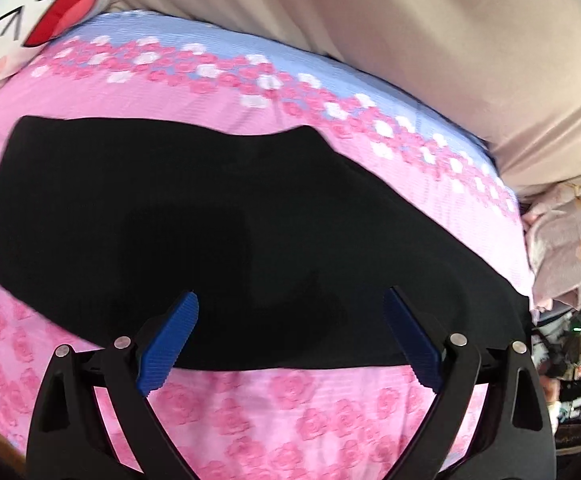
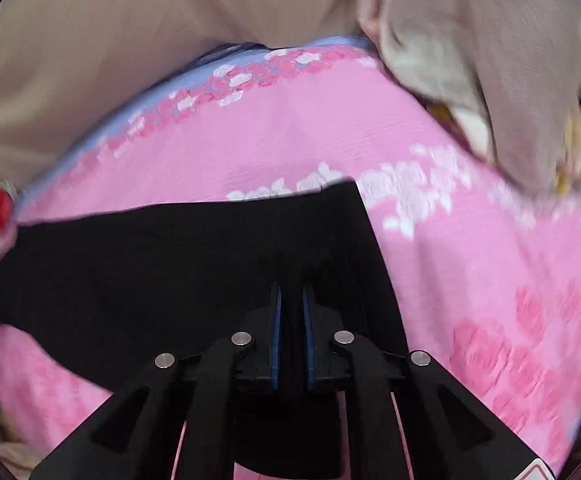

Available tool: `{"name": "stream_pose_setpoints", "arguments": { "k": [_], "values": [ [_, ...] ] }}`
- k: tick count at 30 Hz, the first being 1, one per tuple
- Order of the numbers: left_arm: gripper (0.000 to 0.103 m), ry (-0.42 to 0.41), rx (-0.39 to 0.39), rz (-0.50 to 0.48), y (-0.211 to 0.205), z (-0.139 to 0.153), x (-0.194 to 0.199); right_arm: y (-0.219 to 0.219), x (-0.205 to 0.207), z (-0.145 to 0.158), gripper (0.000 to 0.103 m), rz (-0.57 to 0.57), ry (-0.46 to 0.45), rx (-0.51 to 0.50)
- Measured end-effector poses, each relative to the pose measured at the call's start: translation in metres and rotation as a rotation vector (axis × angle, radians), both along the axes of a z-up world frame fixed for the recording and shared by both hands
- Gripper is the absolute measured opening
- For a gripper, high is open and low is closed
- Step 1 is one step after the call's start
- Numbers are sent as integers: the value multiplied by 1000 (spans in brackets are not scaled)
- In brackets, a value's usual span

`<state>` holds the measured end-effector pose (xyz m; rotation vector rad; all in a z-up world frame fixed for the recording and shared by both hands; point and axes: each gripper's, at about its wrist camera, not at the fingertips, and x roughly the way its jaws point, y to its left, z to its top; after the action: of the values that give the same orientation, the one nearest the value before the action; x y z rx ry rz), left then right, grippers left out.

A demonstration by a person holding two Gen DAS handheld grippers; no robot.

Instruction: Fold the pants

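Black pants point(image 1: 194, 216) lie spread on a pink flowered bedspread point(image 1: 290, 412). My left gripper point(image 1: 290, 300) is open, its blue pads point(image 1: 170, 340) wide apart just above the near edge of the pants, holding nothing. In the right wrist view the pants point(image 2: 170, 264) stretch to the left. My right gripper point(image 2: 292, 292) is shut on a fold of the black fabric near the pants' right end, the cloth pinched between the blue pads point(image 2: 276, 336).
A beige blanket point(image 1: 410, 40) is bunched along the far side of the bed. A cartoon-face pillow point(image 1: 30, 12) lies at the far left. A floral cloth point(image 1: 570, 240) and room clutter point(image 1: 570, 360) sit past the bed's right edge.
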<state>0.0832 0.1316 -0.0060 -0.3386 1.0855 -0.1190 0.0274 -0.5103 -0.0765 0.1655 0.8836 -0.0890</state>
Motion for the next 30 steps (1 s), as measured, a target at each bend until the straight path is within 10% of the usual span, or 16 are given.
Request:
{"name": "stream_pose_setpoints", "arguments": {
  "k": [5,10,15,23,26,28,30],
  "values": [
    [97,-25,74,114,37,-1,-5,-10,-17,71,7,-36,-255,-104],
    [97,12,90,188,61,-21,-1,-37,27,-10,23,-181,58,-211],
    [97,20,52,390,121,-25,-42,-12,-29,9,27,-231,-162,-38],
    [97,2,-33,647,189,-36,-88,54,-73,12,46,-156,-243,130],
    [96,63,-173,644,202,-60,-77,85,-69,8,46,-111,-228,145],
    [89,83,-227,631,205,-70,-67,108,-63,7,46,-68,-220,129],
    [13,22,-154,580,205,-54,-50,125,-59,9,46,-38,-217,124]
  ]
}}
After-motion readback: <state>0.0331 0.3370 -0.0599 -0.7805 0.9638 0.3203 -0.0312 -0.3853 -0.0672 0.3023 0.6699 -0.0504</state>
